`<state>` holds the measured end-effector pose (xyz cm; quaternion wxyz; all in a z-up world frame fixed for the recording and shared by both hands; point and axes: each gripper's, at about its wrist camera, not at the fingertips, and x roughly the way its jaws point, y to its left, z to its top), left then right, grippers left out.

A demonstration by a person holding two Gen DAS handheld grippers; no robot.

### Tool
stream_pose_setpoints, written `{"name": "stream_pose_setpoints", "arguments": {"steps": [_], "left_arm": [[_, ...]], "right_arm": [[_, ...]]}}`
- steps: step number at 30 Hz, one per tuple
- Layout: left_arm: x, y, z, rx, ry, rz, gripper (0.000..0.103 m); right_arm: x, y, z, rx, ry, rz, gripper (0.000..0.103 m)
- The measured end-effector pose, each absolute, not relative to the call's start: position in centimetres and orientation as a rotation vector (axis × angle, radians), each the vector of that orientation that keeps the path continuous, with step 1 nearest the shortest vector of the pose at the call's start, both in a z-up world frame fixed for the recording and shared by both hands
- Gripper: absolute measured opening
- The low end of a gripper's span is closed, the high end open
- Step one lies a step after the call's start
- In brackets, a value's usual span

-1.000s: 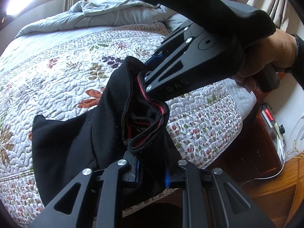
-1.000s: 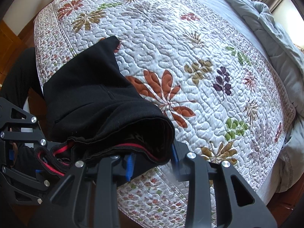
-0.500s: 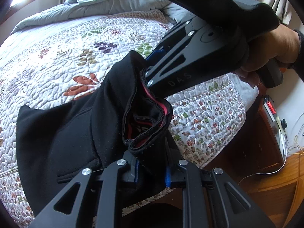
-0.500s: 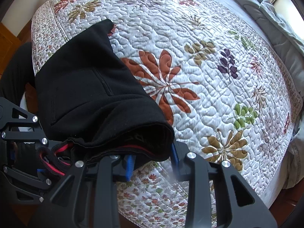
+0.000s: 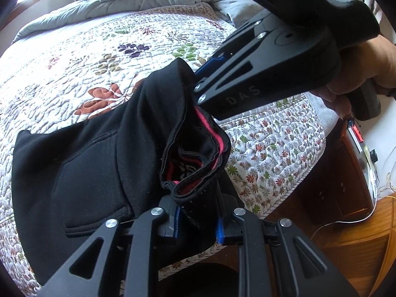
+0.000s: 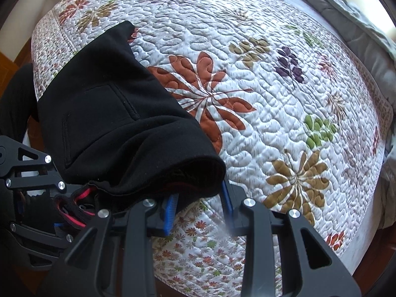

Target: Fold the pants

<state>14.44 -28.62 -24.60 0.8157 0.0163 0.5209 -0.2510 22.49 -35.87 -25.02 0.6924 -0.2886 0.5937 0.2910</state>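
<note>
**Pants coming down onto the quilt, both grippers clamped on the waistband**

Biggest thing here is the quilted bedspread (image 6: pixel 284 104): white, puffy stitched swirls, printed with rust, olive and purple leaves, and a border of tiny flowers along the edge. Compared with a second ago it fills more of both views, and more of the black pants (image 5: pixel 81 173) now lies flat on it near that flowered edge.

The pants are soft matte knit, thick like fleece, with a stitched pocket outline and a red stripe inside the waistband. The waistband end is bunched and lifted off the quilt, hanging between the two tools.

Left gripper (image 5: pixel 198 222) is closed on the bunched waistband, blue pads pressing the fabric. Right gripper (image 6: pixel 198 205) is also clamped on a thick fold of the waistband, angled down at the quilt, a hand (image 5: pixel 366 74) wrapped around its handle.

Beyond the quilt's far side sits a crumpled grey comforter (image 5: pixel 128 0).
</note>
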Motion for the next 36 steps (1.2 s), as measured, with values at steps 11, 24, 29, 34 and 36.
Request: {"name": "stream_pose_setpoints", "arguments": {"steps": [11,24,29,34,36], "left_arm": [[13.6,-27.2,-23.6,-0.032,1.105,-0.609,0.045],[16.6,-6.4,-21.9,-0.513,1.063,-0.547,0.067],[20.4,-1.9,-24.4,-0.701,1.093,-0.540,0.067],[22.0,-0.7,-26.2,-0.822,1.073,-0.567,0.067],[22.6,-0.7,-27.2,-0.849,1.084,-0.565,0.066]], "right_arm": [[22.3,-39.5,-25.6,-0.491,1.391,0.436,0.038],[17.2,-47.5,-29.3,0.611,1.361,0.420,0.094],[16.5,-45.7,-29.9,0.668,1.323,0.448,0.051],[15.7,-45.7,-29.1,0.595,1.283,0.398,0.013],[15.1,-46.4,-31.8,0.605,1.316,0.347,0.016]]}}
